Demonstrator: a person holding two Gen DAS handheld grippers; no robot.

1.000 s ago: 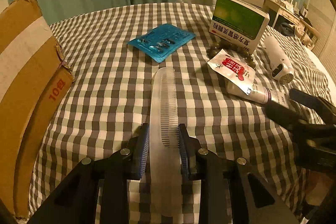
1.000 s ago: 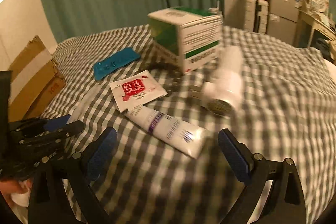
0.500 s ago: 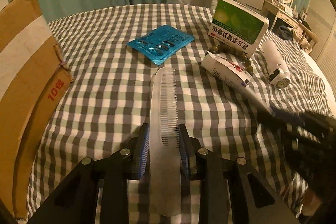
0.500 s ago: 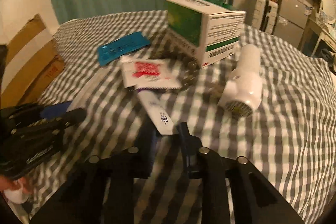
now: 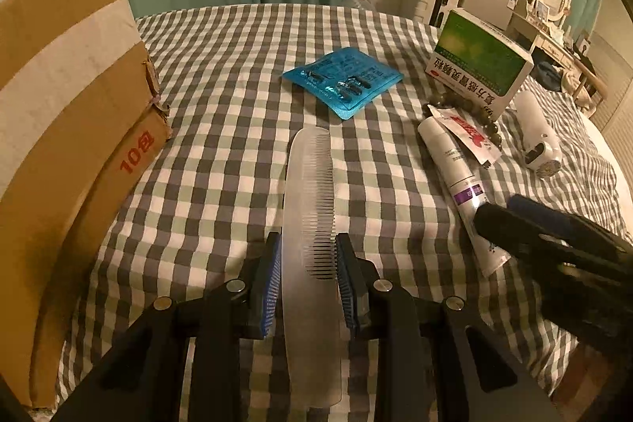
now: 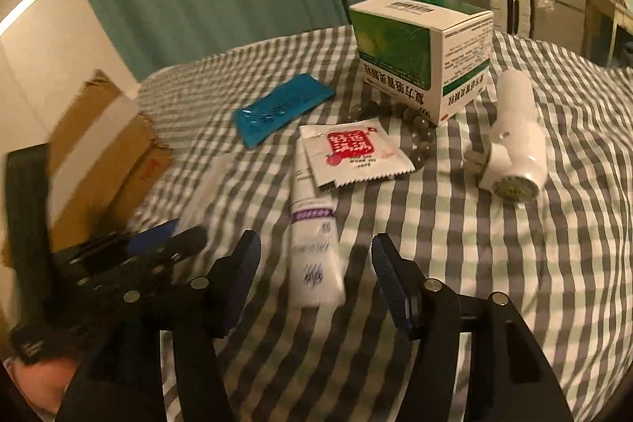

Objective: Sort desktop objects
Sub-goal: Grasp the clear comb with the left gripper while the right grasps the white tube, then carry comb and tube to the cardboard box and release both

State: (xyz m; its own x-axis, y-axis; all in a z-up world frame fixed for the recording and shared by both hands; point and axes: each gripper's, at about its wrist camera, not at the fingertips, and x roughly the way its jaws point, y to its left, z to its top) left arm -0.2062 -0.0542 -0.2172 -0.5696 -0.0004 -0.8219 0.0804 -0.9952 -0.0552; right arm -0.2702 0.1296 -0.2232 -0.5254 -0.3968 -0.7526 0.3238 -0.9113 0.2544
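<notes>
My left gripper (image 5: pixel 308 263) is shut on a clear plastic comb (image 5: pixel 310 200), which points forward over the checked tablecloth (image 5: pixel 221 145). My right gripper (image 6: pixel 314 263) is open, its jaws on either side of the crimped end of a white tube with purple print (image 6: pixel 312 248), not touching it. The tube also shows in the left wrist view (image 5: pixel 461 184). A white sachet with red print (image 6: pixel 352 153) lies across the tube's far end. The right gripper shows in the left wrist view (image 5: pixel 514 212); the left gripper shows in the right wrist view (image 6: pixel 166 240).
A cardboard box (image 5: pixel 59 113) stands at the left edge. A blue blister pack (image 5: pixel 344 80), a green and white medicine box (image 6: pixel 423 50), a string of dark beads (image 6: pixel 415 123) and a small white hair dryer (image 6: pixel 514 141) lie further back.
My right gripper was shut on the tube half a second ago, having dragged it round to point toward me. It has now opened and released it. The left gripper still holds the comb.
</notes>
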